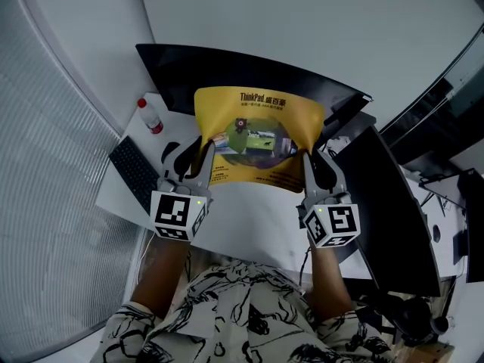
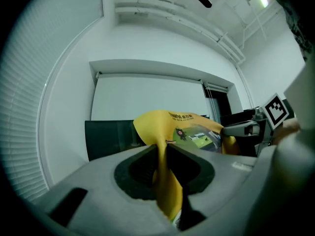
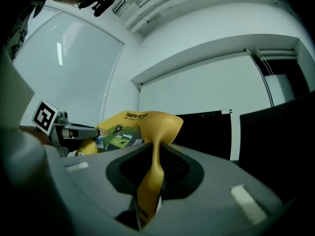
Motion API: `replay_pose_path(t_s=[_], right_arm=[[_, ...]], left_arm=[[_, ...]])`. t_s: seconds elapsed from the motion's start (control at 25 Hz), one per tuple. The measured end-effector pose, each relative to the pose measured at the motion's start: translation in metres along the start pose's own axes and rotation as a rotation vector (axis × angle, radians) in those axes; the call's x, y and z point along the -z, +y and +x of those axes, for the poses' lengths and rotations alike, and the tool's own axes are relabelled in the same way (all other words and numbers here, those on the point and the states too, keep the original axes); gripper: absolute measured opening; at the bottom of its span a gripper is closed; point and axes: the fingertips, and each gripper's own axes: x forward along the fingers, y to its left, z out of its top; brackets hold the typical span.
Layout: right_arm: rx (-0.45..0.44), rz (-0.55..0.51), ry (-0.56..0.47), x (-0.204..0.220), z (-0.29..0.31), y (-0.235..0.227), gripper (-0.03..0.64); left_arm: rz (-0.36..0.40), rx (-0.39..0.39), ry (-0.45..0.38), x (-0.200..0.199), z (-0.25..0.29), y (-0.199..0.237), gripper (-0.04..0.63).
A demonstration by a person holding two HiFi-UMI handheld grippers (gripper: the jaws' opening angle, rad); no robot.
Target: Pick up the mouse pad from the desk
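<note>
Mouse pad (image 1: 257, 138) is lifted clear of the counter (image 1: 249, 218), left claw (image 1: 198, 166) and right claw (image 1: 311, 171) each clamped on a near corner; pick-up appears essentially complete.

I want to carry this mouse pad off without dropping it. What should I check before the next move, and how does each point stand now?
1. The left gripper is shut on the left edge of the mouse pad: ok.
2. The right gripper is shut on its right edge: ok.
3. The pad is lifted off the desk: ok.
4. The pad is held flat: not ok, it arches between the grippers and creases at each grip.
5. The bottle and the keyboard are apart from the pad: ok.
6. Nothing clings to the pad's underside: cannot tell, it is hidden.
</note>
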Motion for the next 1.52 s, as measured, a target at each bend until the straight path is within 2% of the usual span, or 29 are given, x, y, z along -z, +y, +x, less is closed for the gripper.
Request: replay_pose_path(t_s=[0.28,0.8,1.52], right_arm=[[-0.003,-0.015,-0.042,-0.028,-0.005,0.001,0.066],[0.019,-0.026,-0.045,-0.031,-0.004,0.0,0.066],[0.023,-0.046,-0.078,-0.037,-0.007,0.002,0.063]], left_arm=[[0.038,-0.011,-0.031,-0.029,-0.005,-0.002,0.078],[0.033,-0.014,-0.024,-0.028,-0.005,-0.002,0.078],[0.045,-0.023,-0.053,-0.032,-0.008,-0.003,0.078]])
